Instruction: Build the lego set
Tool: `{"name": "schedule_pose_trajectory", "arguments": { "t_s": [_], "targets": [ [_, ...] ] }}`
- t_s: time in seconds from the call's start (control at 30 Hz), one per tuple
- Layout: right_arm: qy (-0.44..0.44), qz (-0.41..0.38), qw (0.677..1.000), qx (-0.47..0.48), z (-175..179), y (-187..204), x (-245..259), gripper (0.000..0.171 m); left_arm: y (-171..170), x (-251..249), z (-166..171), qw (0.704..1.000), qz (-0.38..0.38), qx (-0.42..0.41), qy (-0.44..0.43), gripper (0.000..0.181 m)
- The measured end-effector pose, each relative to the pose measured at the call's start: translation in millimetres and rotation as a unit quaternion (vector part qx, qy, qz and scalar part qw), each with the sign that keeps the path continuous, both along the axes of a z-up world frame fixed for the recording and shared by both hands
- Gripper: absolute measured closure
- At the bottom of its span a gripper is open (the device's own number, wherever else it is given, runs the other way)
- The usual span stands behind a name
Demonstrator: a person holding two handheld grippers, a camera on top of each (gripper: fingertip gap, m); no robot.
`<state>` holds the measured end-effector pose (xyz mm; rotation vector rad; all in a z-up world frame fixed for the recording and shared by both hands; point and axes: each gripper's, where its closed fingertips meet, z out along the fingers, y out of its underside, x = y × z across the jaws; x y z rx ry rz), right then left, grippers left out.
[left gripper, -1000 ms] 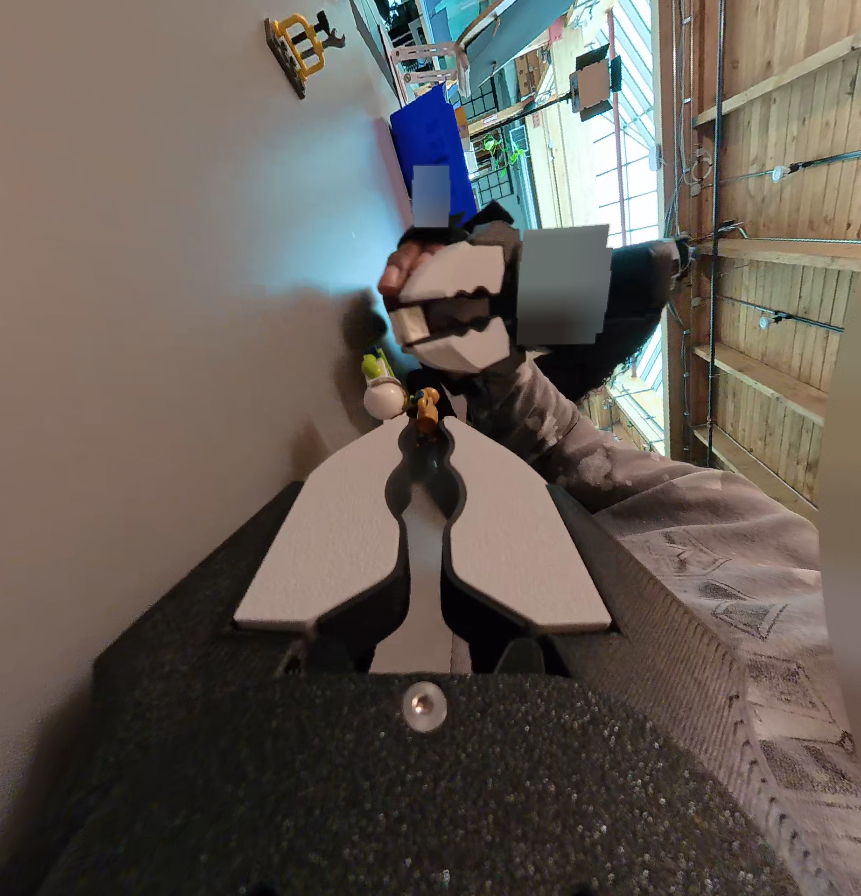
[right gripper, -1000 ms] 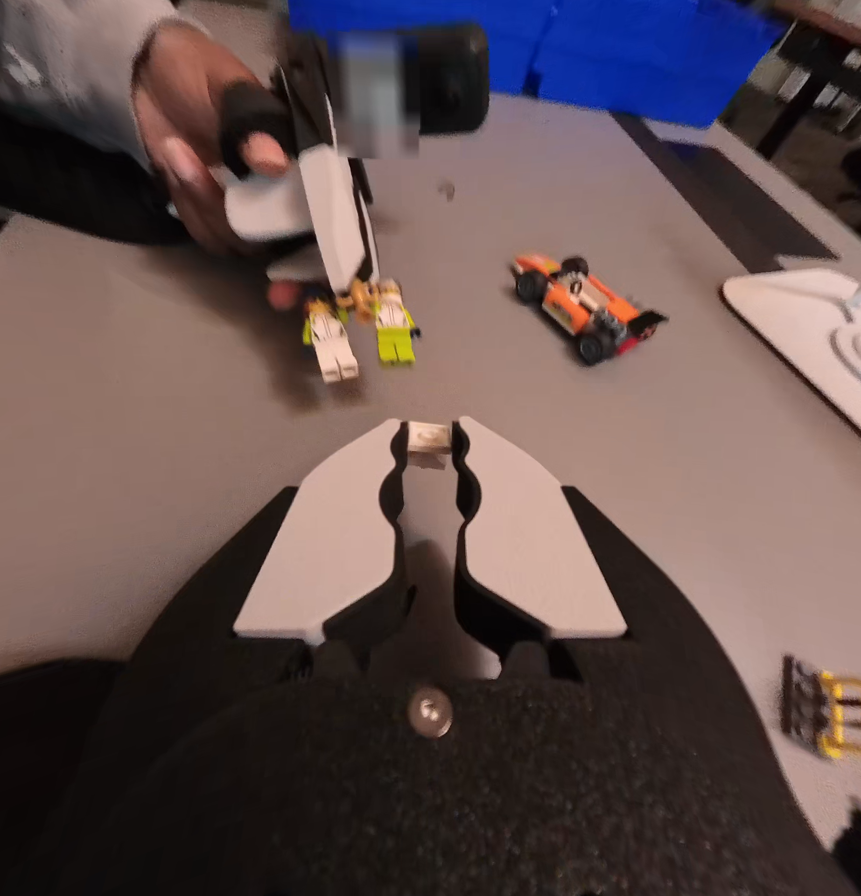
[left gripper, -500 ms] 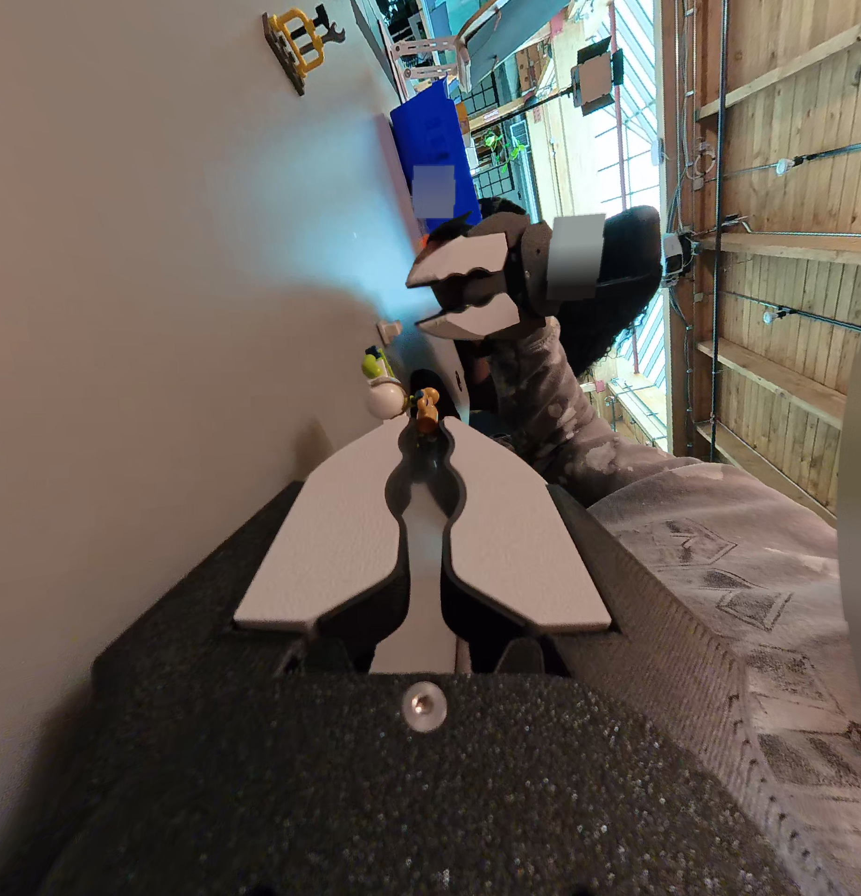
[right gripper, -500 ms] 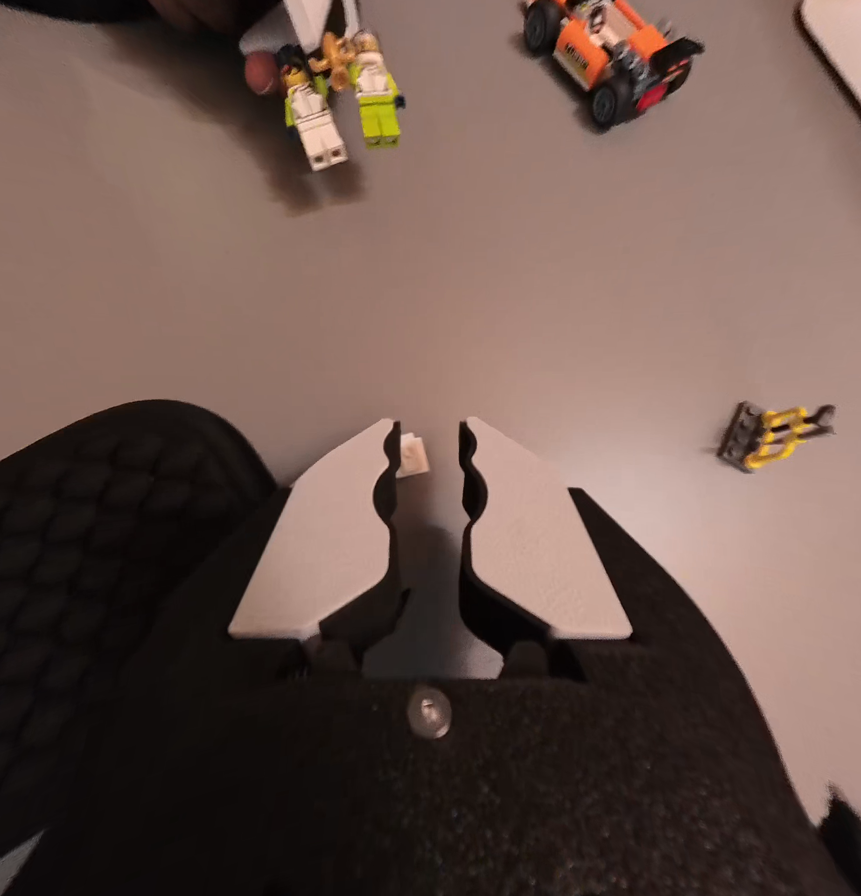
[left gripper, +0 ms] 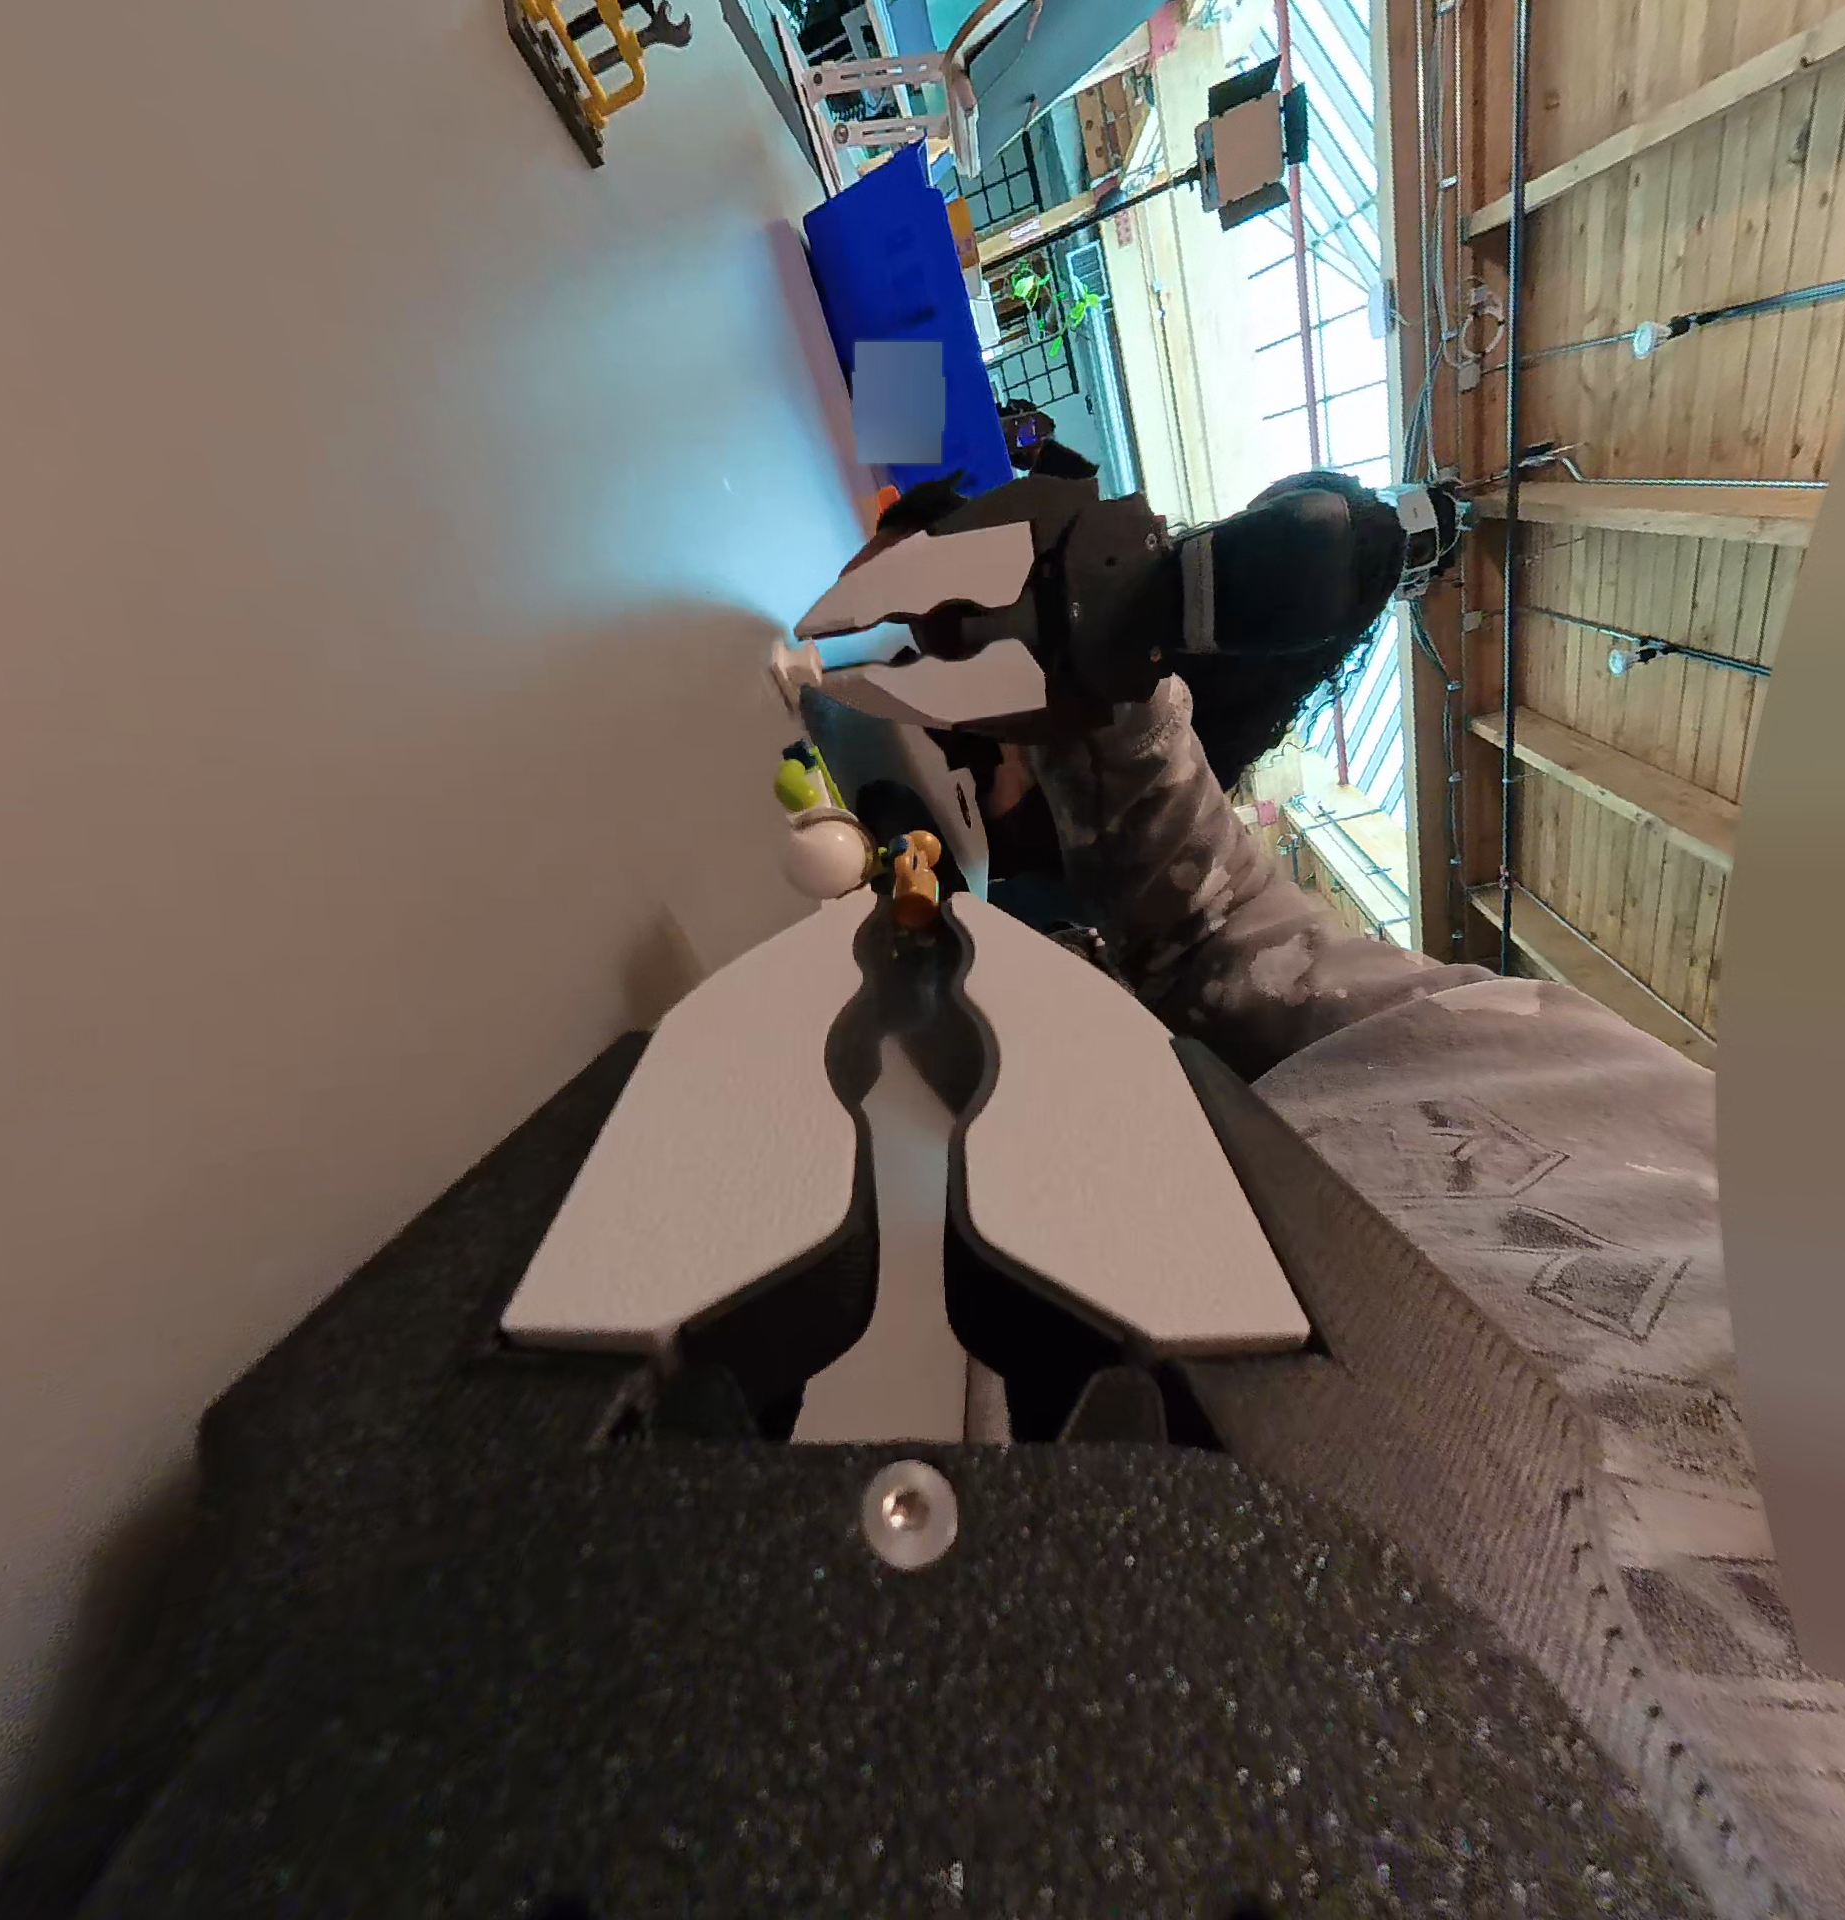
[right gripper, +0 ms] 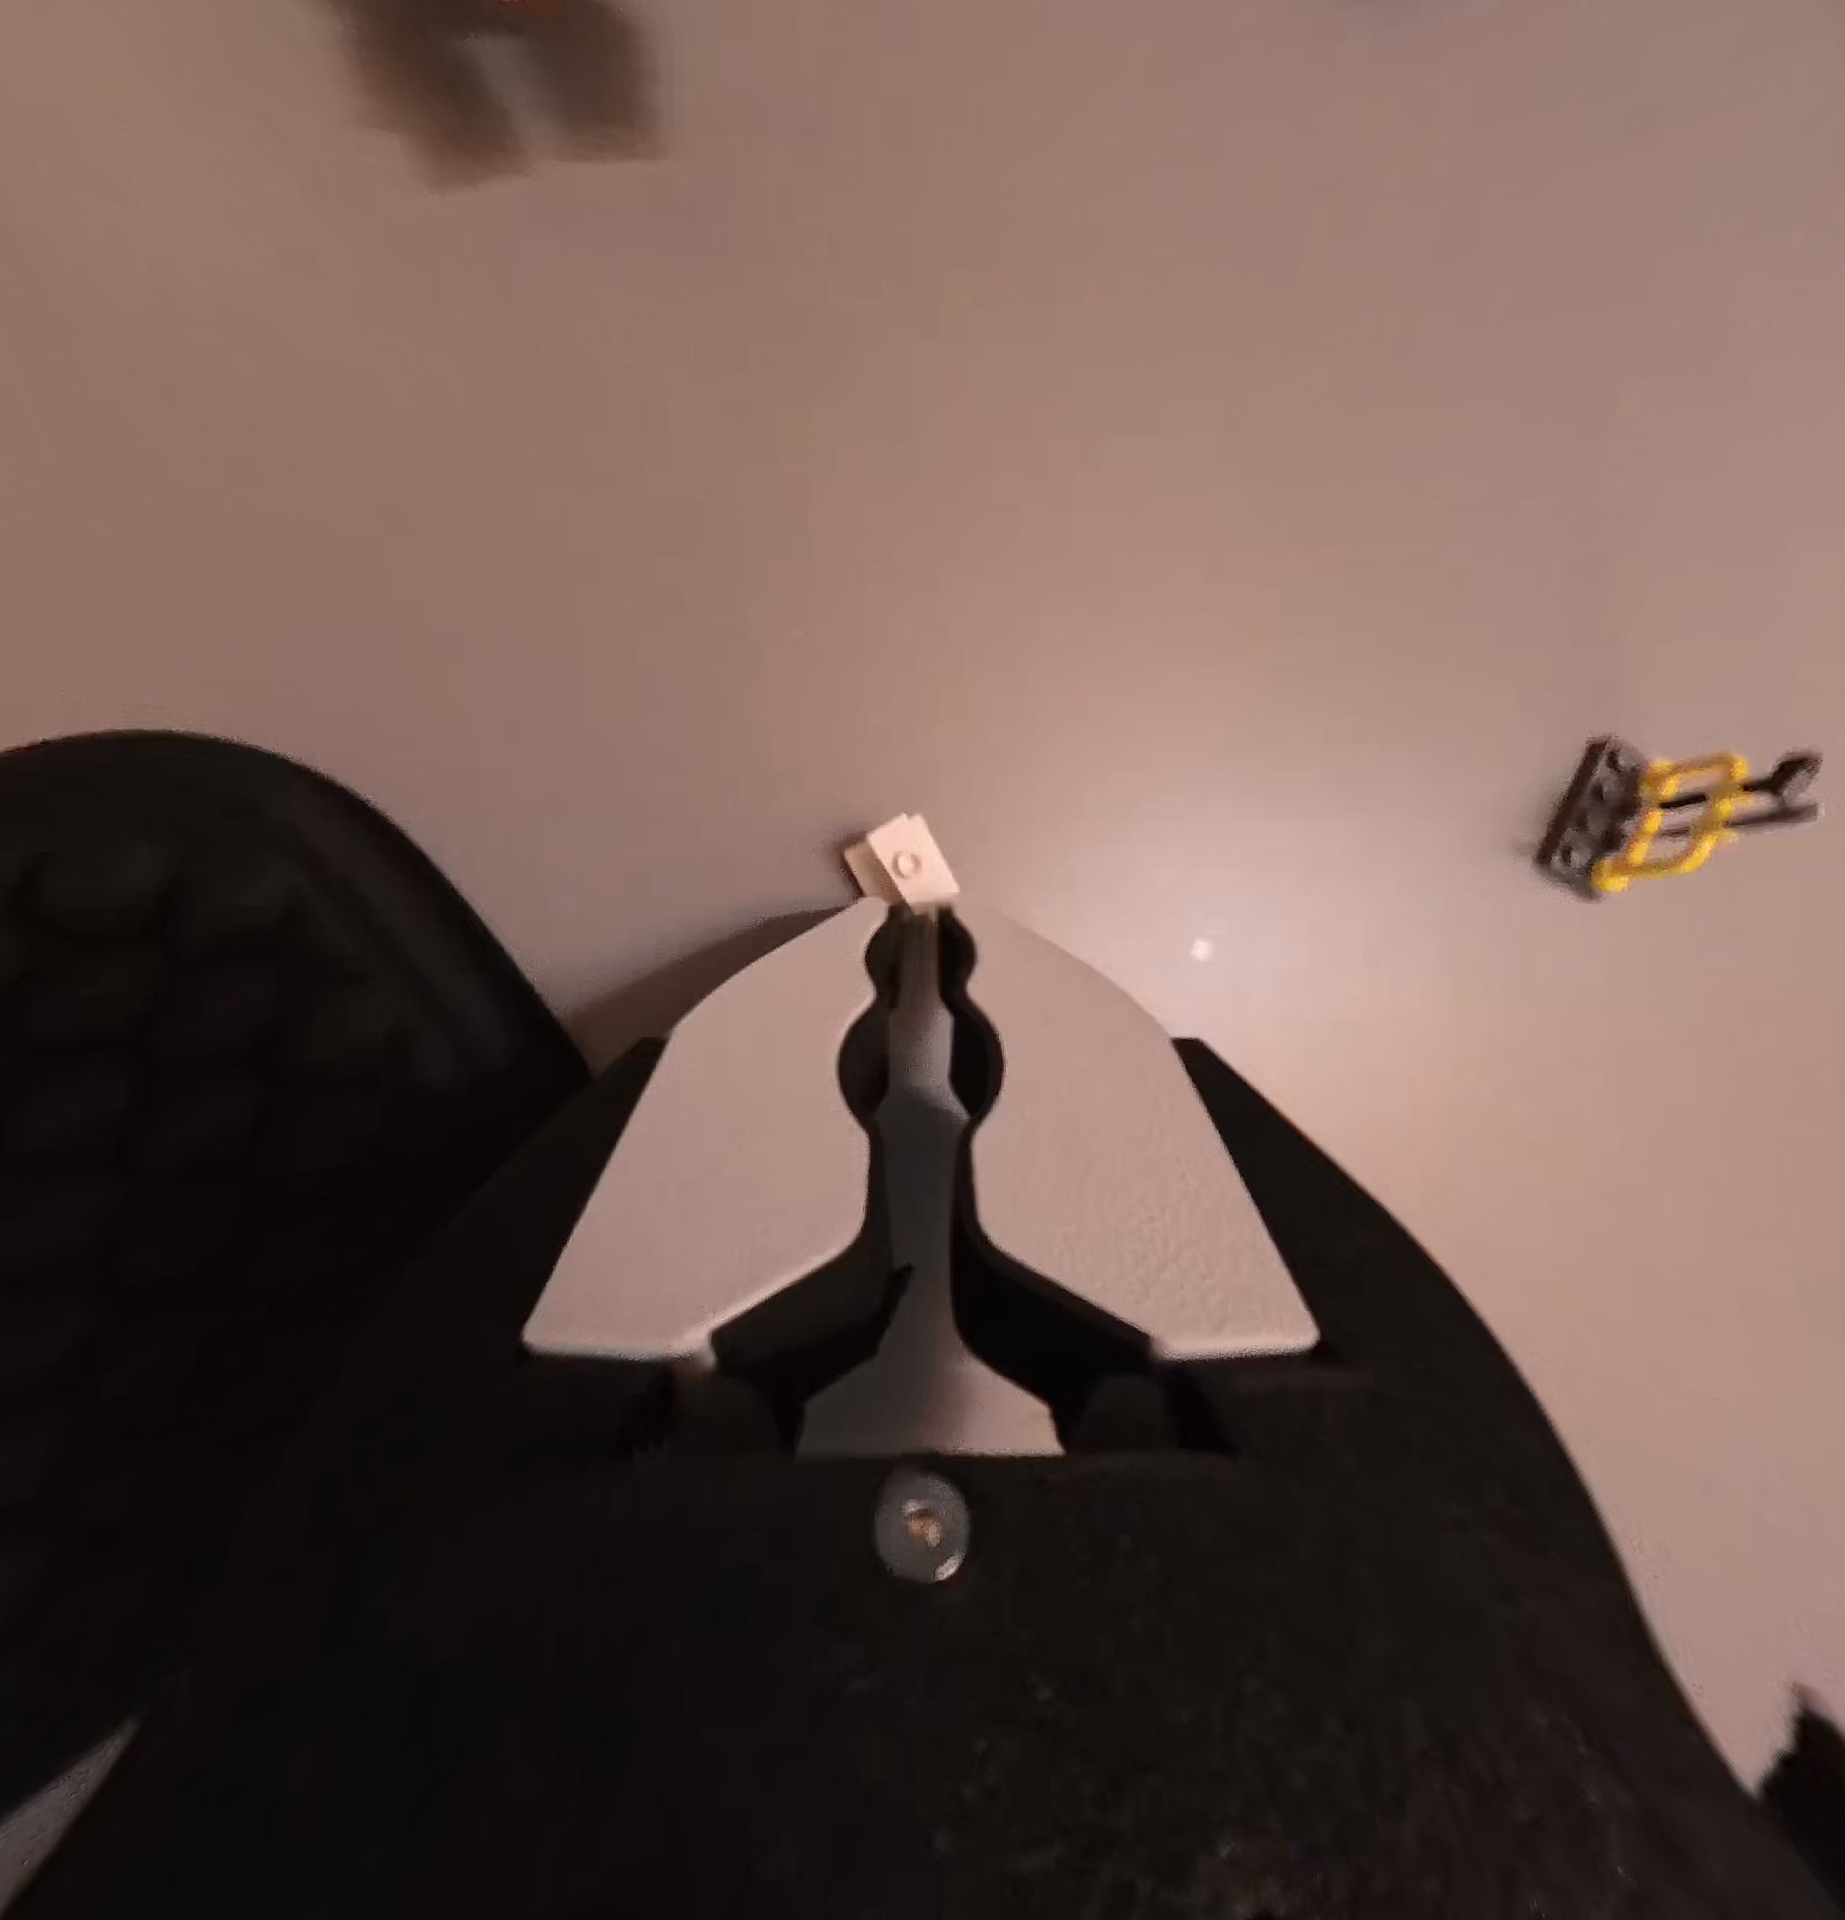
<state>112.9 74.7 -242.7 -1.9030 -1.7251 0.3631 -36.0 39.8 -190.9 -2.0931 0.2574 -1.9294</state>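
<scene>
The right gripper (right gripper: 910,906) pinches a small white square lego plate (right gripper: 903,864) by one edge on the grey table (right gripper: 1105,416); lift slowly. The left gripper (left gripper: 913,914) clamps an orange-headed lego minifigure (left gripper: 914,864). A yellow-and-black lego piece (right gripper: 1666,823) lies at three o'clock.

White brick (right gripper: 902,868) on grey table (right gripper: 1105,416) — yellow-and-black piece (right gripper: 1666,826); blue bin (left gripper: 897,301); mottled grey sleeve (left gripper: 1188,883).
</scene>
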Motion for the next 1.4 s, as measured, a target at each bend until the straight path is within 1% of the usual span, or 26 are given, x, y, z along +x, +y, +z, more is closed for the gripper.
{"name": "schedule_pose_trajectory", "arguments": {
  "t_s": [0.03, 0.07, 0.1, 0.13, 0.17, 0.2, 0.27, 0.33, 0.4, 0.53, 0.67, 0.77, 0.83, 0.93, 1.1, 1.17, 1.23, 1.27, 1.4],
  "targets": [
    [-0.010, -0.026, 1.000, -0.005, -0.9, 1.6, 0.9, 0.171, -0.2, 0.3, 0.0, 1.000, -0.001, 0.000, 0.000, 0.174],
    [-0.020, -0.064, 0.998, -0.013, -1.4, 2.9, 1.2, 0.171, -0.6, 0.5, 0.3, 1.000, -0.002, 0.001, 0.001, 0.174],
    [-0.020, -0.110, 0.993, -0.035, -0.1, 0.2, -2.0, 0.171, -0.9, 0.4, 0.3, 1.000, -0.002, 0.003, 0.001, 0.174],
    [-0.001, -0.134, 0.988, -0.080, 3.3, -12.0, -12.8, 0.164, -0.8, 0.2, -0.1, 1.000, -0.002, 0.004, 0.002, 0.174],
    [0.025, -0.141, 0.982, -0.123, 8.8, -27.0, -25.7, 0.159, -0.4, -0.2, -0.6, 1.000, -0.001, 0.004, 0.002, 0.174],
    [0.042, -0.148, 0.978, -0.143, 13.3, -36.3, -33.5, 0.158, 0.3, -0.4, -1.1, 1.000, 0.000, 0.002, 0.000, 0.174],
    [0.060, -0.150, 0.975, -0.153, 19.1, -44.1, -36.3, 0.153, 1.3, -0.1, -1.8, 1.000, -0.001, -0.003, -0.005, 0.174],
    [0.077, -0.145, 0.976, -0.146, 22.6, -42.5, -31.8, 0.153, 0.6, 0.9, -2.0, 1.000, -0.005, -0.003, -0.006, 0.174],
    [0.075, -0.128, 0.982, -0.118, 20.8, -37.6, -27.4, 0.154, -0.9, 2.2, -1.8, 1.000, -0.009, 0.000, -0.005, 0.174],
    [0.054, -0.080, 0.994, -0.052, 7.0, -21.0, -31.4, 0.156, -2.1, 4.3, -0.8, 1.000, -0.012, 0.003, -0.006, 0.174],
    [0.059, -0.044, 0.995, -0.064, 5.9, -26.6, -57.0, 0.162, -2.7, 1.9, -0.2, 1.000, -0.006, 0.009, -0.003, 0.174],
    [0.084, -0.019, 0.995, -0.058, 18.5, -36.4, -73.2, 0.160, -1.3, -0.8, -1.2, 1.000, 0.001, 0.005, -0.005, 0.174],
    [0.092, -0.018, 0.994, -0.054, 24.1, -34.2, -69.7, 0.158, -0.7, -0.9, -0.6, 1.000, 0.000, 0.003, -0.009, 0.174],
    [0.075, -0.020, 0.996, -0.035, 16.6, -25.0, -58.5, 0.153, -1.0, 1.4, 0.3, 1.000, -0.007, 0.005, -0.012, 0.174],
    [0.050, 0.006, 0.999, -0.017, -2.2, -23.9, -62.7, 0.147, -3.7, 3.9, 1.1, 1.000, -0.015, 0.011, -0.011, 0.174],
    [0.057, 0.012, 0.998, -0.028, -2.3, -23.6, -68.1, 0.148, -4.8, 3.1, 0.5, 1.000, -0.014, 0.010, -0.011, 0.174],
    [0.049, 0.024, 0.998, -0.029, -2.9, -22.2, -71.9, 0.154, -4.4, 2.8, 0.8, 1.000, -0.012, 0.009, -0.013, 0.174],
    [0.043, 0.031, 0.998, -0.034, -3.1, -22.5, -73.2, 0.154, -4.3, 2.9, 0.9, 1.000, -0.011, 0.009, -0.013, 0.174],
    [-0.033, 0.048, 0.997, -0.048, 0.8, -19.7, -67.0, 0.154, -6.7, 5.3, -2.4, 1.000, -0.018, 0.014, 0.001, 0.174]
  ]
}}
